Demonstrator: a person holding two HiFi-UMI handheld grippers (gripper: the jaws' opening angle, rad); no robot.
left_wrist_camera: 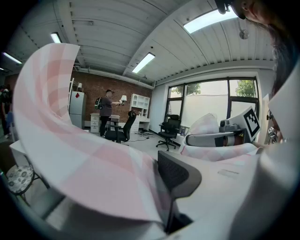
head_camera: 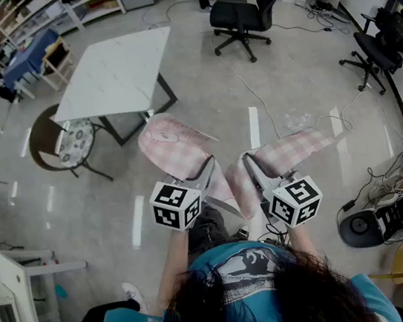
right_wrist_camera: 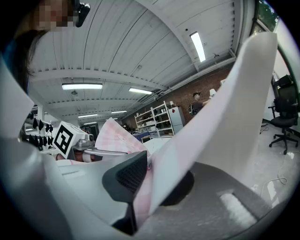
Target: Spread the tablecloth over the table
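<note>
the left gripper (head_camera: 208,164) has its fingers (left_wrist_camera: 180,174) clenched on the cloth (head_camera: 177,146). the pink and white checked cloth is pinched right between them. from there it goes up and bends over in a big curve on the left of the fingers.

the right gripper (head_camera: 251,159) has its fingers (right_wrist_camera: 125,180) clenched on the cloth too. there the cloth sits tight between the two fingers and shoots up on their right side like a stiff flap.

between the two pairs of fingers a bit of cloth sags down in a fold. past the fingertips the cloth fans out in two pieces, one ahead of each gripper.

all of the cloth is up in the air, over the floor (head_camera: 195,67). it is well apart from the surface (head_camera: 117,71), which is white and stands far ahead of the left fingers. a black chair (head_camera: 243,11) stands far ahead of the right fingers.

each gripper has a cube (head_camera: 174,204) behind its fingers with black and white square marks on it. a faint small mark on one left finger is too blurred to read.
</note>
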